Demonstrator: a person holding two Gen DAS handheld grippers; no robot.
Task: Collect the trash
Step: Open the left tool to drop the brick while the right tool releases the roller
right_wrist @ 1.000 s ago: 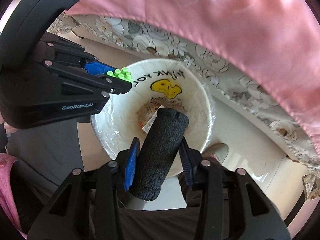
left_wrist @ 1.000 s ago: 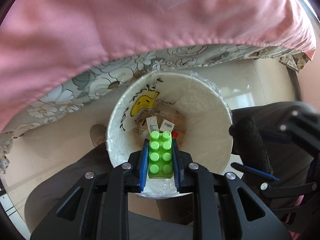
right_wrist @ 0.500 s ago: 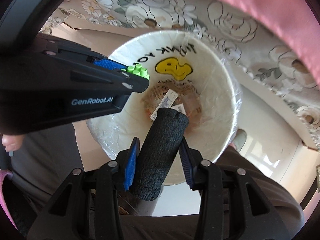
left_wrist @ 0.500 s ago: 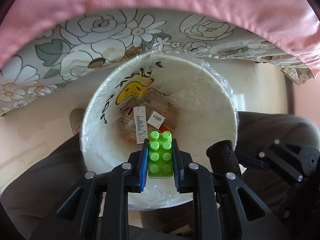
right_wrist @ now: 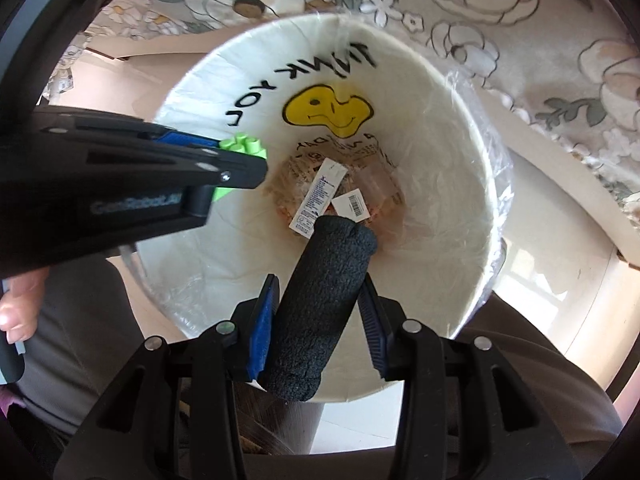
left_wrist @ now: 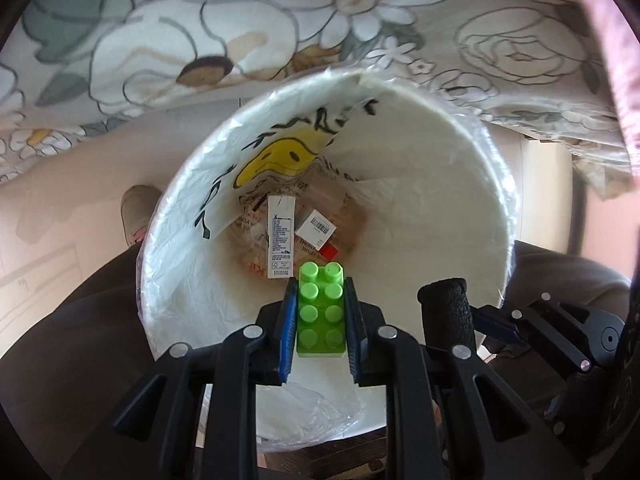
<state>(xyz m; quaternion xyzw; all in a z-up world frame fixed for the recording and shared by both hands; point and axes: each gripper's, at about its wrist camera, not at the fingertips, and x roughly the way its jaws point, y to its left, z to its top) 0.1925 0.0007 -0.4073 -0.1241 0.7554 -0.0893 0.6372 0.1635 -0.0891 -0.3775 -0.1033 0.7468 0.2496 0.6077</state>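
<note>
- Floral cloth (left_wrist: 224,32) hangs behind the white bin (left_wrist: 460,184), which holds paper scraps (left_wrist: 280,240).
- Your left gripper (left_wrist: 320,320) pinches the green brick (left_wrist: 322,312) over the bin's mouth.
- Your right gripper (right_wrist: 318,320) clamps the black foam roll (right_wrist: 320,304) above the same opening.

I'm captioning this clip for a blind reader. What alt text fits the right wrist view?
The right gripper clamps a black foam cylinder over a white bin lined with a smiley-face bag. At left, the left gripper holds a green toy brick over the same bin; paper tags lie at the bottom.
</note>
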